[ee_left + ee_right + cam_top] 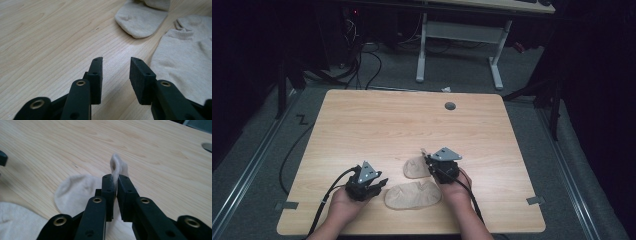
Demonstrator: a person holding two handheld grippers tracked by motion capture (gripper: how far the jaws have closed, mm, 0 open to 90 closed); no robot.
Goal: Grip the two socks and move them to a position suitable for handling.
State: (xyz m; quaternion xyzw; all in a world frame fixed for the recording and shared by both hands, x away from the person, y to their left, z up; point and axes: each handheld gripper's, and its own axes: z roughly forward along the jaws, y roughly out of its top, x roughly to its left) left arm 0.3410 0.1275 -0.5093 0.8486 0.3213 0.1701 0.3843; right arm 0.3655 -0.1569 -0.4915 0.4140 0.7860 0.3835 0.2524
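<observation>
Socks, beige, two on the table [362, 120]: my right tongs [115, 181] pinch the farther sock [75, 188] by its edge, while my left tongs [116, 66], parted and empty, rest just left of the nearer sock [180, 72], lying crosswise.

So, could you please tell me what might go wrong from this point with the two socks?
The right claw pinches only a thin fold of the far sock, so the cloth could slip out when lifted. The near sock lies very close to the far one, so pulling one may drag the other. The left claw is open beside the near sock, holding nothing down.
</observation>
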